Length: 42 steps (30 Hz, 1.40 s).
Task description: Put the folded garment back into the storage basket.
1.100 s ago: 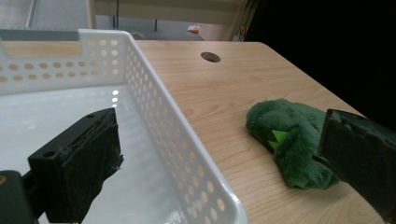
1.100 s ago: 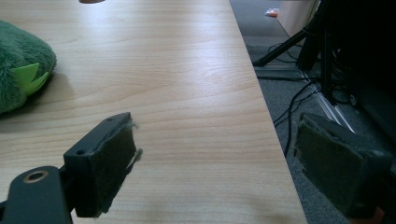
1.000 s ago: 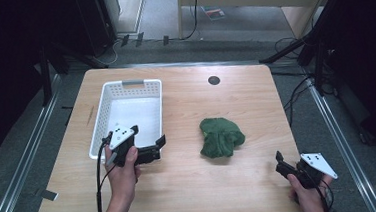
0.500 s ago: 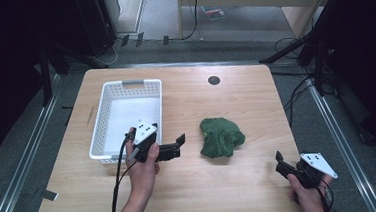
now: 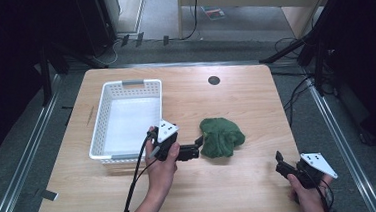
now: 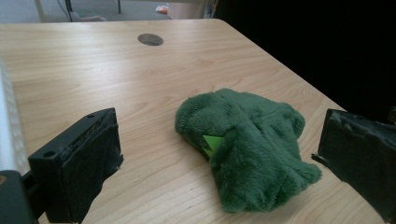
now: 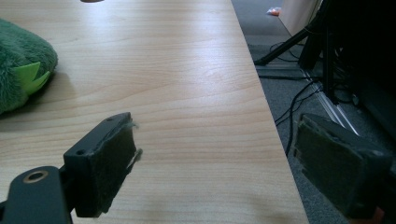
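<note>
We note a white basket [image 5: 126,119] left of the green plush toy [image 5: 221,136] on the bench [image 5: 245,97]. Left hand-held gripper [image 5: 195,148] just left of the toy, jaws spread, toy lying between them. Right hand-held gripper [image 5: 281,163] well right of the toy at the bench edge, jaws spread, empty.

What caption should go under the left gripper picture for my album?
Open left gripper lined up on a fuzzy green plush toy lying on the wooden table.

The basket [image 5: 127,119] sits left of the plush toy [image 5: 221,136] on the table [image 5: 235,95].
</note>
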Each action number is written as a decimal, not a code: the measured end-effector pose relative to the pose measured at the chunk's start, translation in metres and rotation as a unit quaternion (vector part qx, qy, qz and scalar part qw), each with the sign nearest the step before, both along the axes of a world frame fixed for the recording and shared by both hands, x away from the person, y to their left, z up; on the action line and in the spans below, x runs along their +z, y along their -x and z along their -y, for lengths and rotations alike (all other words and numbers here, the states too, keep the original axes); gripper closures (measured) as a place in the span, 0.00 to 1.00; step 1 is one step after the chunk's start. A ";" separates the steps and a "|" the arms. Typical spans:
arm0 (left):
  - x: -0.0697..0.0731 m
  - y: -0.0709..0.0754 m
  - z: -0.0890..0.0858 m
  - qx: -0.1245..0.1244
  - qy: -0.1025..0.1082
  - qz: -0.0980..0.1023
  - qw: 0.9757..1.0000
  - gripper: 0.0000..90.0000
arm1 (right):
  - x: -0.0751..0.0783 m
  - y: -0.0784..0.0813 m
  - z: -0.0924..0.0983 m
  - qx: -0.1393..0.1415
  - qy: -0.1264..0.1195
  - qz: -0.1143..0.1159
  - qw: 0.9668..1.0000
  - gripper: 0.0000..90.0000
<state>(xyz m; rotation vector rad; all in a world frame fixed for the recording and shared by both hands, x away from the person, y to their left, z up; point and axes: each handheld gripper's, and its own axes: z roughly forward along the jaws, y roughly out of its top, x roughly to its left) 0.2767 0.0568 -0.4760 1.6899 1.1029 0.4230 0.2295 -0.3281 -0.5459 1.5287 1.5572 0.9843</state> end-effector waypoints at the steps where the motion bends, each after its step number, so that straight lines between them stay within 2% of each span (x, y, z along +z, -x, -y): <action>1: -0.001 -0.001 0.003 -0.001 0.002 -0.002 1.000 0.00 | 0.000 0.000 0.000 0.000 0.000 0.000 1.000 0.14; 12: -0.014 -0.008 0.028 -0.008 -0.002 -0.018 1.000 0.00 | 0.000 0.000 0.000 0.001 0.001 -0.001 1.000 0.14; 21: -0.033 -0.020 0.049 -0.017 -0.010 -0.046 0.999 0.00 | 0.000 0.000 0.000 0.002 0.001 -0.002 1.000 0.14; 25: -0.039 -0.025 0.057 -0.020 -0.014 -0.051 0.998 0.00 | 0.000 0.000 0.000 0.002 0.001 -0.002 1.000 0.14; 35: -0.049 -0.033 0.082 -0.021 -0.035 -0.069 0.997 0.00 | 0.000 0.000 -0.001 0.003 0.001 -0.002 1.000 0.14; 39: -0.055 -0.035 0.094 -0.022 -0.052 -0.086 0.995 0.00 | 0.000 0.000 0.000 0.003 0.000 -0.002 1.000 0.14; 42: -0.059 -0.035 0.099 -0.013 -0.062 -0.084 0.994 0.00 | 0.000 0.000 0.000 0.004 0.001 -0.002 1.000 0.14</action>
